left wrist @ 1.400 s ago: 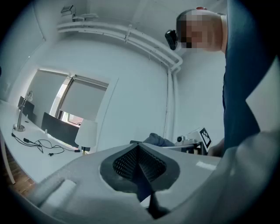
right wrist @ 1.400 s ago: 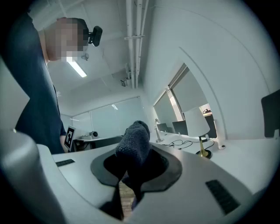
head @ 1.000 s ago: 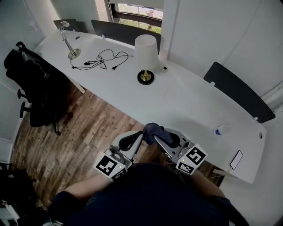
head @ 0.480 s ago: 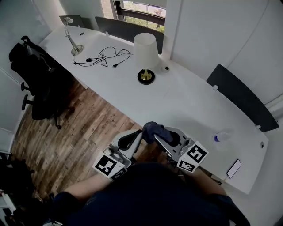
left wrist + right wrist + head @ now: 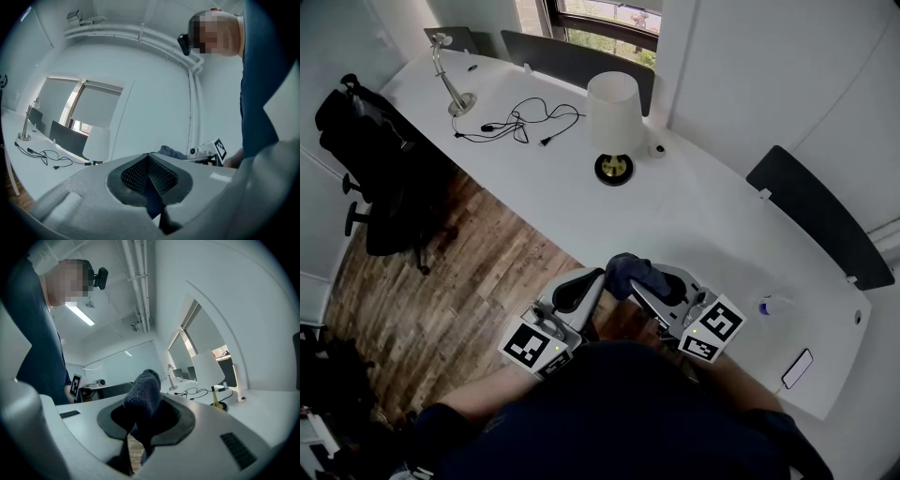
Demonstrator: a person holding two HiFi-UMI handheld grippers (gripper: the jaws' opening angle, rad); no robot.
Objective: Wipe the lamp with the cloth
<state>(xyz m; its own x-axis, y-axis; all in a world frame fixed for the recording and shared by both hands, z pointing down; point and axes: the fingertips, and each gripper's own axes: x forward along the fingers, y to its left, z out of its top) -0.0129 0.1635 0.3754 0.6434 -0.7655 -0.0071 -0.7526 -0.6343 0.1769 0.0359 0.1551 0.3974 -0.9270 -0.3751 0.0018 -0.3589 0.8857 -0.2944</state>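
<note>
A table lamp with a white shade (image 5: 613,111) and a brass base (image 5: 614,169) stands on the long white desk (image 5: 694,225), far ahead of both grippers. In the right gripper view the lamp (image 5: 209,369) shows at the right. My right gripper (image 5: 630,289) is shut on a dark blue cloth (image 5: 625,275), which bunches up out of its jaws (image 5: 143,397). My left gripper (image 5: 586,281) is shut with nothing in it, close beside the right one, near my body and over the desk's near edge. The cloth (image 5: 171,152) shows past the left jaws.
A black cable (image 5: 520,123) and a slim silver desk lamp (image 5: 450,80) lie at the desk's far left. A black office chair (image 5: 380,178) stands on the wood floor at left. A small bottle (image 5: 772,305) and a phone (image 5: 796,368) sit at the desk's right end.
The view has shifted slightly, so the lamp and desk sit a little lower and to the right. Both grippers keep their pose and the cloth stays in the right one.
</note>
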